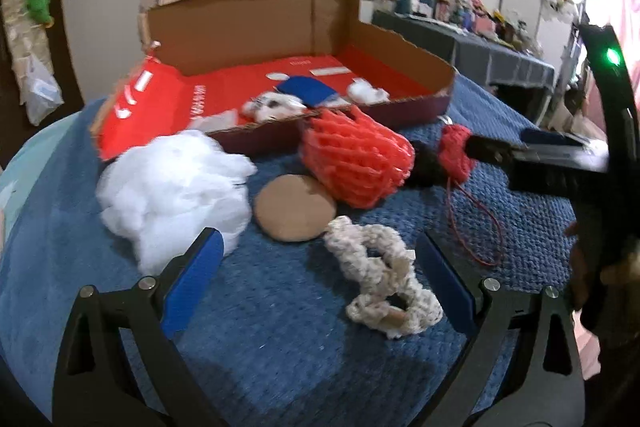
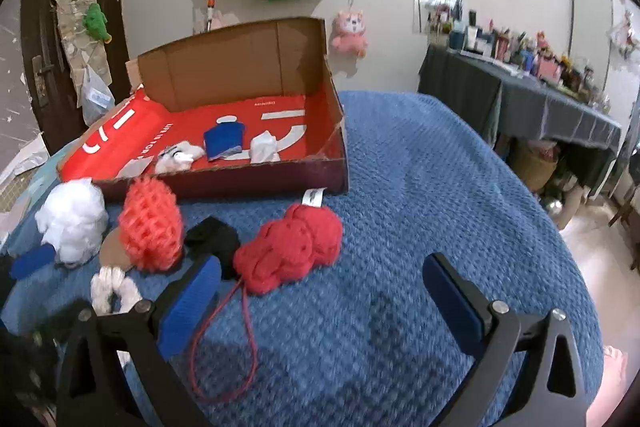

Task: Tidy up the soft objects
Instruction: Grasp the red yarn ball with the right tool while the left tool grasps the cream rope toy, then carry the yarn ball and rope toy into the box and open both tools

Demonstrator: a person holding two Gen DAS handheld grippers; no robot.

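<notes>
Meanwhile, both grippers hang wide open and empty in front of the open red-lined cardboard box [image 2: 280, 171] on the blue knitted blanket [image 2: 420, 187].

We read the left gripper [image 1: 316, 279] as poised over the cream crocheted chain [image 1: 376, 283] and the right gripper [image 2: 320, 291] as nearest the red yarn bundle [image 2: 288, 251], just in front of the box. Risks: the bundle's loose red strand [image 2: 240, 347] trails toward us and could snag on a finger or drag behind a lift; white stuffing fluff [image 1: 172, 187] may tear apart when pinched. Crowding the box's front wall are an orange foam mesh sleeve [image 1: 356, 163], a black cloth scrap [image 2: 212, 235] and a tan felt disc [image 1: 294, 213]; the sleeve leans against that wall. Inside the box lie a blue cloth [image 2: 224, 143] and white scraps [image 2: 264, 147].
</notes>
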